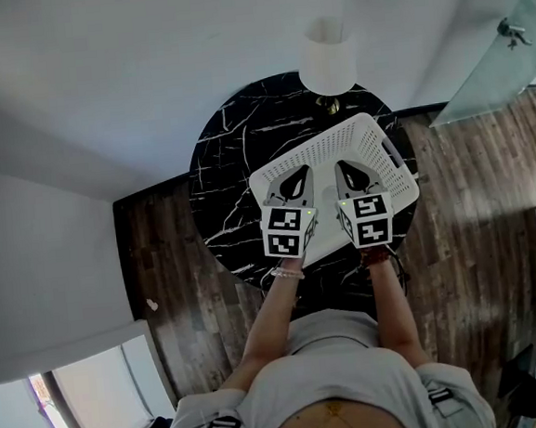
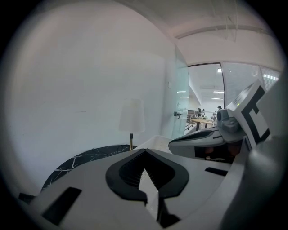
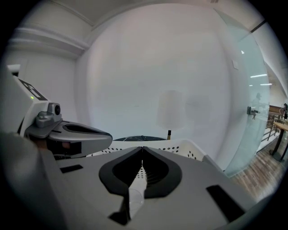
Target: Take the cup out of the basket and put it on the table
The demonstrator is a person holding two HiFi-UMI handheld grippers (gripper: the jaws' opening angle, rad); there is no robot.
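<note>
Over basket (image 1: 341, 141) on table (image 1: 225, 151), left gripper (image 1: 296, 172) and right gripper (image 1: 346, 167) hover parallel, jaws pressed together.

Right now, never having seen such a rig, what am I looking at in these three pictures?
No robot: a person holds two hand tools, each ending in a claw. The head view looks down from the person's head; the other two cameras ride on the tools. The left claw and right claw hover shut over a white perforated basket on a round black marble table, beside a lamp. Something clear, maybe the cup, shows below the right claw's tips; neither holds anything.
</note>
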